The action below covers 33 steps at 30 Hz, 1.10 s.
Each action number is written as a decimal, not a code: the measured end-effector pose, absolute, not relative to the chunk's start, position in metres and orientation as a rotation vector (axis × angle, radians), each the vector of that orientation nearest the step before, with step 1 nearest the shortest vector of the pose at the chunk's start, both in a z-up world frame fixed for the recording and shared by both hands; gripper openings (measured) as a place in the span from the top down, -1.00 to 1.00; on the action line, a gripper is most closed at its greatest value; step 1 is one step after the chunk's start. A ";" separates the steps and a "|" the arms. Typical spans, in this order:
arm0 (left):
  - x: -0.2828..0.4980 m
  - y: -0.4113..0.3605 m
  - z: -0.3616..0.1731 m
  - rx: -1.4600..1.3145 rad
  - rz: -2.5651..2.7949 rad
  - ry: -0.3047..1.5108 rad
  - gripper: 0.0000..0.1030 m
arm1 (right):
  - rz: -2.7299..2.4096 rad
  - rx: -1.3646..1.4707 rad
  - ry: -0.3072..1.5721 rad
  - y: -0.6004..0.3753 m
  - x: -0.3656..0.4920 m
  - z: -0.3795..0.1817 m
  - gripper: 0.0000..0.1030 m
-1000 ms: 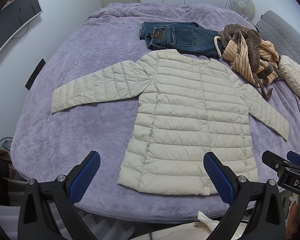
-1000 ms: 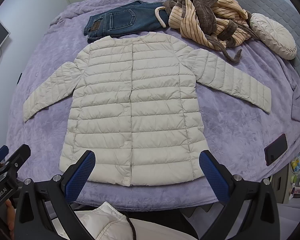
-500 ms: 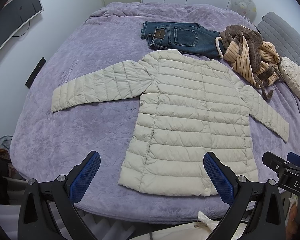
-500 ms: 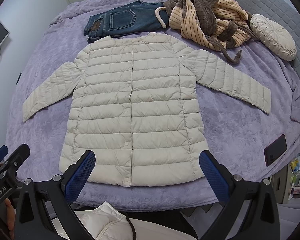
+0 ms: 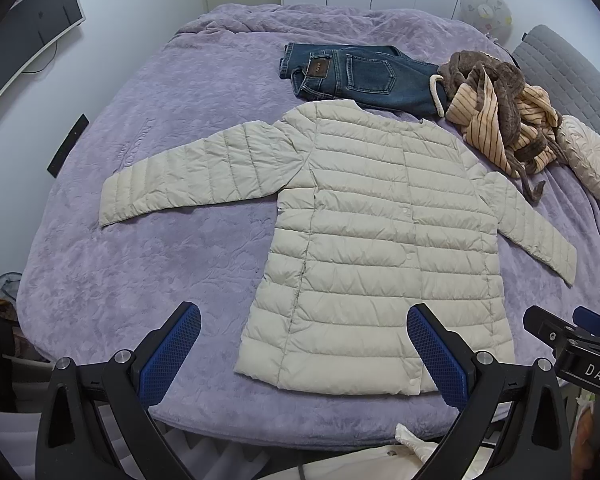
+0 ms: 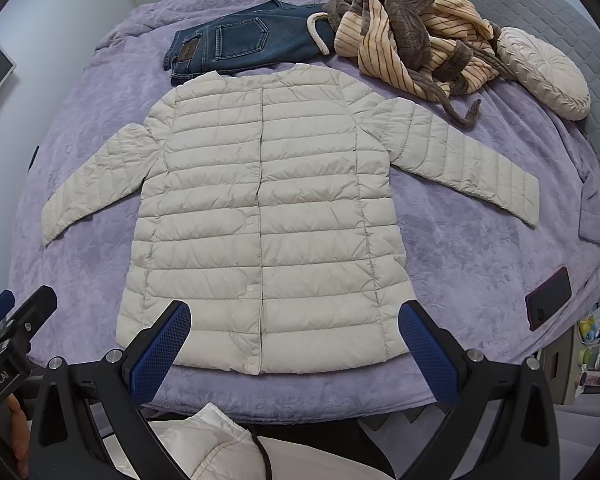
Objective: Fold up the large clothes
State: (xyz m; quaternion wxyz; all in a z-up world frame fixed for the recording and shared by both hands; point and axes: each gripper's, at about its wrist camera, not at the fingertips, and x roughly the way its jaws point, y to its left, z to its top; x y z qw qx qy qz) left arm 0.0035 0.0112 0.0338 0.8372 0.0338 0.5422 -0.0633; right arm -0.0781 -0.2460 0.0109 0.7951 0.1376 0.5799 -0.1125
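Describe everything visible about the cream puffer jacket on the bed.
The cream puffer jacket is a collarless quilted garment with horizontal stitched channels and a snap placket down the middle, closed. It lies flat, front up, on the purple bedspread, both sleeves spread out and angled downward, hem toward the cameras. Its neckline sits just below the folded jeans. Neither gripper touches it.

Cream quilted puffer jacket (image 5: 380, 240) (image 6: 268, 216), snapped shut, flat and face-up on the purple bed (image 5: 160, 260) — both sleeves spread outward
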 end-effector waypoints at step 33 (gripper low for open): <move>0.069 0.111 -0.039 -0.103 -0.055 1.267 -1.00 | -0.172 0.292 1.374 -0.202 -0.031 -0.038 -1.00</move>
